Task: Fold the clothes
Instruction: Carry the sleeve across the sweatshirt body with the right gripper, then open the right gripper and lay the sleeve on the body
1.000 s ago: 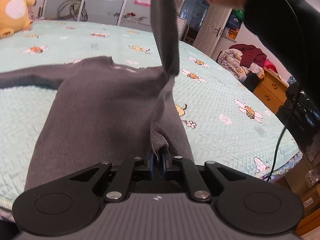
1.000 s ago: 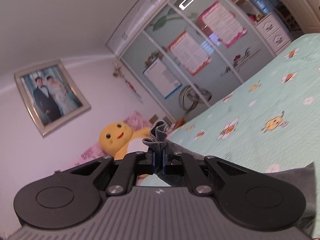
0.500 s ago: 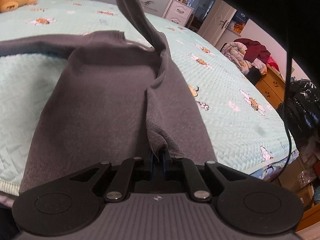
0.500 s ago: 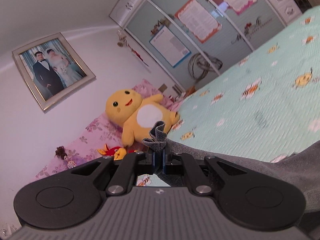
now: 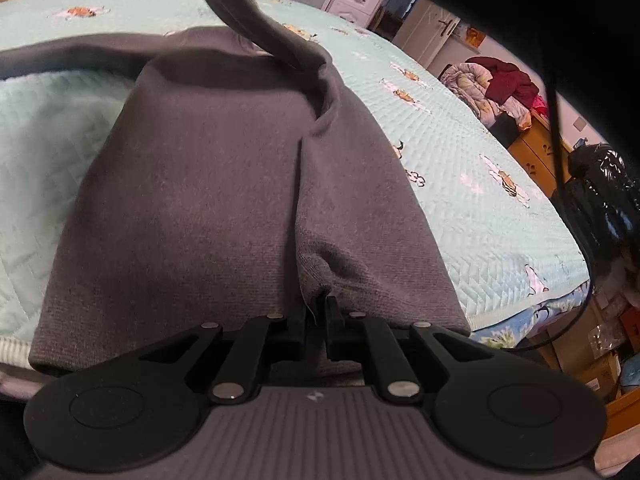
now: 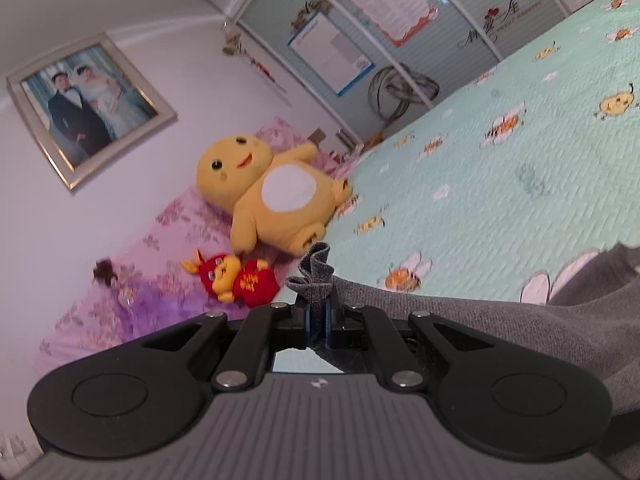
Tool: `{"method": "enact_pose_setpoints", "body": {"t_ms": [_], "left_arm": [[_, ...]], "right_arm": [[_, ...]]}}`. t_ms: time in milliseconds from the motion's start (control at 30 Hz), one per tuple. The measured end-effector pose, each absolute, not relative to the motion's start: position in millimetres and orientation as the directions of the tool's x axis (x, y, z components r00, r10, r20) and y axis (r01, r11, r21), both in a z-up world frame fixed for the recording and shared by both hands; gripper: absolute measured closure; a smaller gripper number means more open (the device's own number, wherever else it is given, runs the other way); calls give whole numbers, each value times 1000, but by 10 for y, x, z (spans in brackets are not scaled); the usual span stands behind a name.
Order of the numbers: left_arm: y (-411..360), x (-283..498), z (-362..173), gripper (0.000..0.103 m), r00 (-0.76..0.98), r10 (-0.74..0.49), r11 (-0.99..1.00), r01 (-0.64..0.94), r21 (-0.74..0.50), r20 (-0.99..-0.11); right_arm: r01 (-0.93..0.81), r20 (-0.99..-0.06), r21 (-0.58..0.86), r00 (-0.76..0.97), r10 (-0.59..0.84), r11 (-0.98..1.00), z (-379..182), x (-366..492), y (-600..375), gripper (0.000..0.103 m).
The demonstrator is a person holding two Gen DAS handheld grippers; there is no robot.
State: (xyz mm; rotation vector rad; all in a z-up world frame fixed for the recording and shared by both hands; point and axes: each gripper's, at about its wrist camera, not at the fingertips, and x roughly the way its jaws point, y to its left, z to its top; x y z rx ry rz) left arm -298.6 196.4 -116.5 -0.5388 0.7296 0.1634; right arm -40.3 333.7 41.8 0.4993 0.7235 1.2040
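The dark grey knitted sweater (image 5: 208,184) lies spread on the mint quilted bedspread (image 5: 472,184) ahead of the left gripper (image 5: 316,312), which pinches its hem. The right gripper (image 6: 318,320) clamps the sweater's sleeve cuff (image 6: 316,272).

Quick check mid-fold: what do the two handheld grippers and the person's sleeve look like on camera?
Both the left gripper and right gripper look alike: black linkage arms with silver pivots, blue-edged pads, ribbed grey body bearing a small white mark. A black sleeve and thin black cable show top right.
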Motion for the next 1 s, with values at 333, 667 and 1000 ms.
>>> {"method": "enact_pose_setpoints", "body": {"t_ms": [333,667,1000], "left_arm": [[1940,-3109,-1102,94,732,-37,860,-323,-394,-680],[1887,-3125,-945,89,762,-35,870,-295,-395,-647],[2047,-2813,-819,72,727,34,877,-350,-329,-685]], "right_arm": [[-708,-297,657,74,952,259,160,-832,2969,61],[-755,-410,525,180,894,393,-106,-914,1343,41],[-703,-598,343,348,722,623,-732,-1257,-401,41]]}}
